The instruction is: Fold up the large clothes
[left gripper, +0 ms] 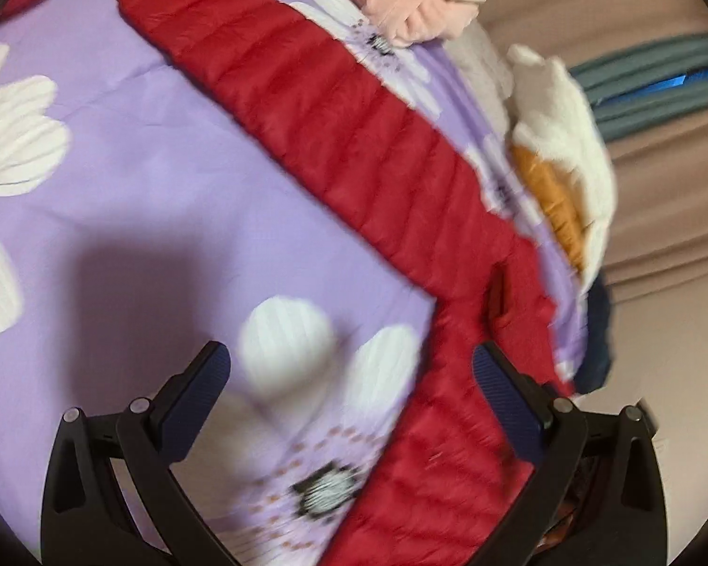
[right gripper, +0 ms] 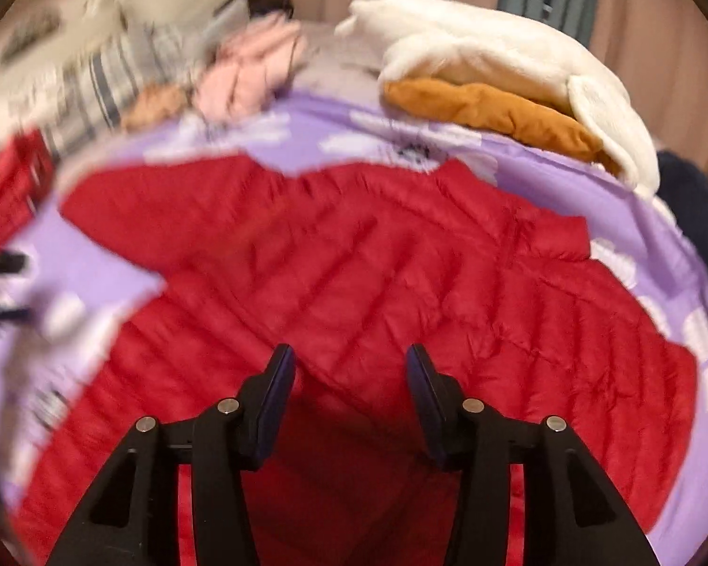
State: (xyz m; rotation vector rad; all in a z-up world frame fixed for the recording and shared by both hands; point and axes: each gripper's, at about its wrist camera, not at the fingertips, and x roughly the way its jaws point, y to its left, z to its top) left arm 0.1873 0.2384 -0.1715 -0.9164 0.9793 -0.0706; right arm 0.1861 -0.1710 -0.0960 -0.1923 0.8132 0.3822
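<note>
A red quilted puffer jacket (right gripper: pixel 377 259) lies spread on a bed with a lilac sheet printed with white flowers (right gripper: pixel 661 448). My right gripper (right gripper: pixel 349 358) hovers over the jacket's lower body, open, with nothing pinched between its fingers. In the left wrist view one sleeve of the jacket (left gripper: pixel 330 118) runs diagonally from upper left to lower right across the sheet (left gripper: pixel 141 165). My left gripper (left gripper: pixel 349 358) is wide open above the sheet. Its right finger (left gripper: pixel 500 387) is over the red fabric's edge, gripping nothing.
A pile of white fleece (right gripper: pixel 495 61) over a mustard garment (right gripper: pixel 495 113) sits at the bed's far right. Pink clothes (right gripper: pixel 250 70) and striped cloth (right gripper: pixel 118 75) lie at the back. A dark navy garment (right gripper: pixel 694 207) hangs at the right edge. Beige curtains stand behind.
</note>
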